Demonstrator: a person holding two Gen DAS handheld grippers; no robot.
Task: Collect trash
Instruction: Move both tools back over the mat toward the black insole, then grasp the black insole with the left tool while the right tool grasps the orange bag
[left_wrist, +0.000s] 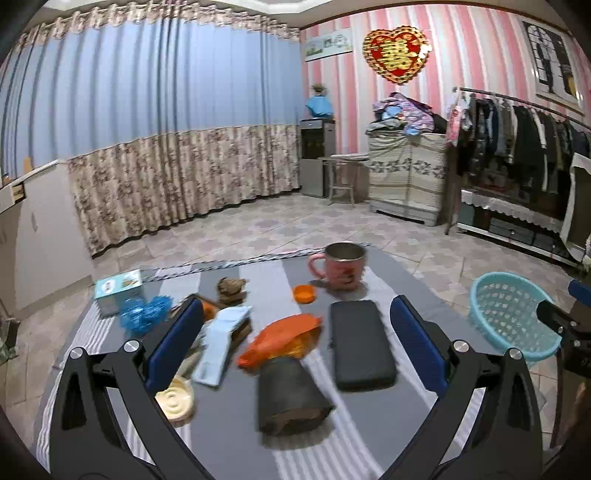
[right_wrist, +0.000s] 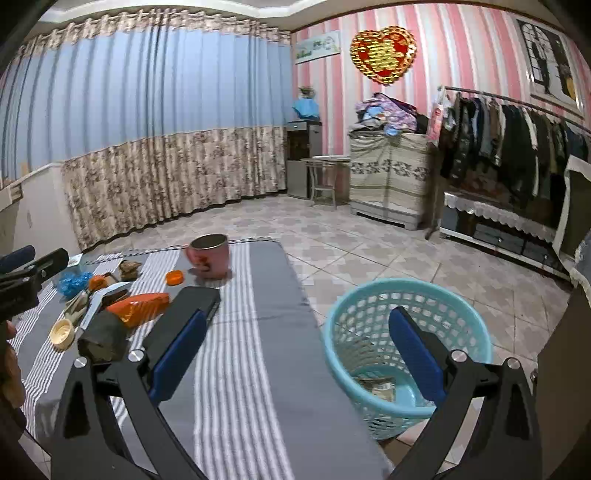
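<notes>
I'm looking across a tiled floor (left_wrist: 280, 225) with a pale diamond pattern. A long curtain (left_wrist: 147, 122), blue above and floral beige below, covers the far wall. The side wall (right_wrist: 461, 55) has pink and white stripes, with a red and gold heart decoration (left_wrist: 397, 53) hung high. Below it stands a cloth-draped cabinet (left_wrist: 406, 177) heaped with clothes, a small round stool (right_wrist: 325, 177) beside it, and a clothes rack (right_wrist: 517, 136) of dark garments.

**Table and basket layout**

Litter is sitting on the table's (right_wrist: 255, 369) left half: wrapper (left_wrist: 282, 339), roll (left_wrist: 290, 398), lid (left_wrist: 174, 398). Mug (left_wrist: 341, 266) is standing at the far edge, case (left_wrist: 360, 345) before it. Basket (right_wrist: 406, 295) is sitting on the floor right of the table.
</notes>
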